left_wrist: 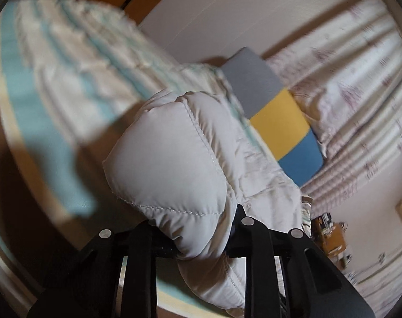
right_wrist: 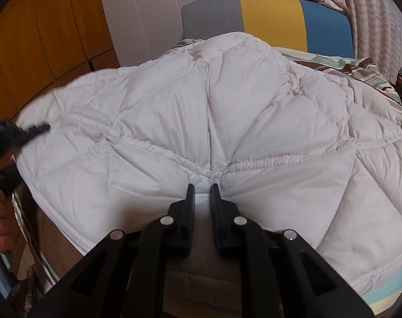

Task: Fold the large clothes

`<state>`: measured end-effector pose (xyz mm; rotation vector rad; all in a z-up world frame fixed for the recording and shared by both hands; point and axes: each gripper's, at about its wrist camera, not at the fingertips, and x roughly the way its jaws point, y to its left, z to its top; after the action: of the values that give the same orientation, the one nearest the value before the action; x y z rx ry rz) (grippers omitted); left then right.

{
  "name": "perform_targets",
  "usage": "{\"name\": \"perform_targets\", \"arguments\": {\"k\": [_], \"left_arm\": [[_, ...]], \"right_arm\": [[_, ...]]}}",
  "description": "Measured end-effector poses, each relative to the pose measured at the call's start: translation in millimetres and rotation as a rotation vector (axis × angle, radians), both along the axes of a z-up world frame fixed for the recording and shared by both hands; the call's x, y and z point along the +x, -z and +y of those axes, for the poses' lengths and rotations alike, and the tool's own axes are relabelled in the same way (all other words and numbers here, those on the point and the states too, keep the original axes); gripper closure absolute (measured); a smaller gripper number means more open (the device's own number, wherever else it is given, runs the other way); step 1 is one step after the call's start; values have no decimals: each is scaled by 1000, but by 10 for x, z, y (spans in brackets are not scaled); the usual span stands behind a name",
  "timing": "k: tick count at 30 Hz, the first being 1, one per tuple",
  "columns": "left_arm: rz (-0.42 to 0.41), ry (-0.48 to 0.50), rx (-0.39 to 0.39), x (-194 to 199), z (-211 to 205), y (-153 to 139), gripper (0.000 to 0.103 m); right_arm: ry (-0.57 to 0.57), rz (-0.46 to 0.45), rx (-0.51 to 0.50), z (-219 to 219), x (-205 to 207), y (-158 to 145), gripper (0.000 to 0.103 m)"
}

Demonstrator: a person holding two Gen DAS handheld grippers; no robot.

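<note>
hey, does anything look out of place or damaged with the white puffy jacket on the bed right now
Nothing looks torn, stained or spilled. The white quilted jacket lies spread across the striped bedding, puckered only where the right gripper pinches its hem. The left gripper is shut on a bunched corner of it; that view is blurred.

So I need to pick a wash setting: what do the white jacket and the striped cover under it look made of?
White jacket: looks like smooth, slightly shiny synthetic shell over puffy fill, judging by stitched quilted panels and soft bulges; down or polyester fill, cannot tell. Striped cover: matte woven fabric, probably cotton or a blend, no sheen.
</note>
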<state>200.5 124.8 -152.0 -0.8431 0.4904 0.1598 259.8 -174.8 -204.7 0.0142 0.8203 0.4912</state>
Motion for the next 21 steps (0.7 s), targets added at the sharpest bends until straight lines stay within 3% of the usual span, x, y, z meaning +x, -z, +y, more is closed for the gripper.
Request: {"name": "perform_targets", "arguments": {"k": [9, 15, 19, 21], "left_arm": [[-184, 216, 335, 99, -792, -764, 80], [-241, 330, 458, 178, -1255, -994, 80], [-235, 353, 528, 263, -1434, -1060, 80], [-231, 360, 557, 285, -1514, -1086, 80]], "right_arm": [[13, 15, 40, -75, 16, 7, 91], [9, 57, 121, -208, 37, -26, 90], [55, 33, 204, -560, -95, -238, 68], [94, -4, 217, -764, -212, -352, 66]]}}
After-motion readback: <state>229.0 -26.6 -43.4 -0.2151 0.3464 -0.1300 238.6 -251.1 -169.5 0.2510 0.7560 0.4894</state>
